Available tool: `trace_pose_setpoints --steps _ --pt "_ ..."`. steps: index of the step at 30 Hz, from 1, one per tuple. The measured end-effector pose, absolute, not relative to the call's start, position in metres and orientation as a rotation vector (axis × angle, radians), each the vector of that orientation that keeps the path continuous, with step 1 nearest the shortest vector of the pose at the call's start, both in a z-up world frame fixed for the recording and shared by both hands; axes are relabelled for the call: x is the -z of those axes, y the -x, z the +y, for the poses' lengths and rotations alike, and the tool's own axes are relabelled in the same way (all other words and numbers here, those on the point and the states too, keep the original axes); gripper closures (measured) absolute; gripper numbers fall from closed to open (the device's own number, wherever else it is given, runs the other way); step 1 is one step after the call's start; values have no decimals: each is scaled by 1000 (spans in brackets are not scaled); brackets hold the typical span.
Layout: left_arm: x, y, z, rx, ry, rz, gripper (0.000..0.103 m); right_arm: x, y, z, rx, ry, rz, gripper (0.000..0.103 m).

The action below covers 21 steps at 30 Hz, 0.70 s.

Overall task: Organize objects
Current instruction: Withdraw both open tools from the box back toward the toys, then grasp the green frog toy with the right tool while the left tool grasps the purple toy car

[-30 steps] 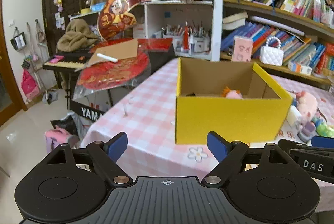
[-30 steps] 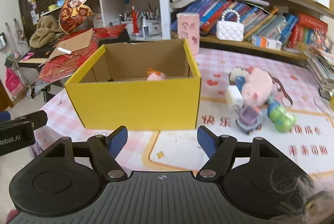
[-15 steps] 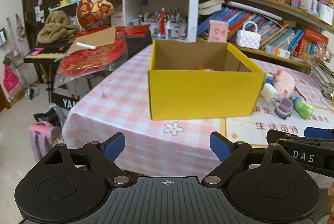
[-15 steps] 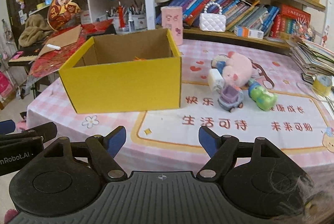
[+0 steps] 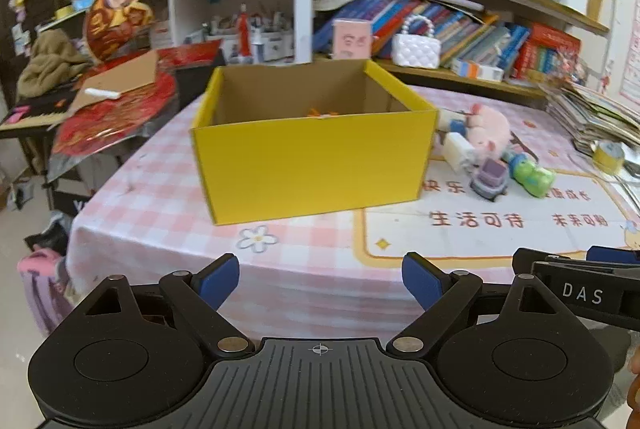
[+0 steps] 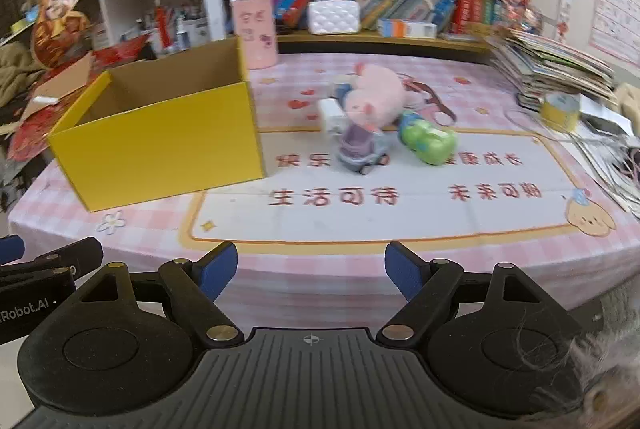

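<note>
Both my grippers wide apart and empty — right gripper [image 6: 308,265] jaws just been opening, left gripper [image 5: 320,275] too. Toys [image 6: 362,149] clustered mid-table, just beside the yellow box [image 6: 160,153]. Risk — packed pile: grabbing the purple car [image 6: 360,151] could nudge the green toy [image 6: 428,143] away.

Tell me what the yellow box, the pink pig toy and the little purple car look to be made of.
Yellow box: cardboard, matte yellow outside, raw brown inside with thin folded walls.
Pink pig toy: plush fabric, soft fuzzy outline.
Purple car: probably moulded plastic, smooth and slightly glossy, though blurred.
</note>
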State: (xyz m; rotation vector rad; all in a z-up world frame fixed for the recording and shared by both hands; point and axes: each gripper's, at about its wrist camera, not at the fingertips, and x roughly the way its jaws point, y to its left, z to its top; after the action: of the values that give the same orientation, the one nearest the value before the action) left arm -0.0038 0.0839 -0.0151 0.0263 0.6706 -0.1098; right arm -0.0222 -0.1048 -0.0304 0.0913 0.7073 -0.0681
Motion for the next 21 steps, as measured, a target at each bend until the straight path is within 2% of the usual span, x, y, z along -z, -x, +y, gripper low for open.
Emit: trace_pose_setpoints --steps 21 --pt "20 -47 -2 222 -80 701 12 34 -14 -177 165 -96 738 23"
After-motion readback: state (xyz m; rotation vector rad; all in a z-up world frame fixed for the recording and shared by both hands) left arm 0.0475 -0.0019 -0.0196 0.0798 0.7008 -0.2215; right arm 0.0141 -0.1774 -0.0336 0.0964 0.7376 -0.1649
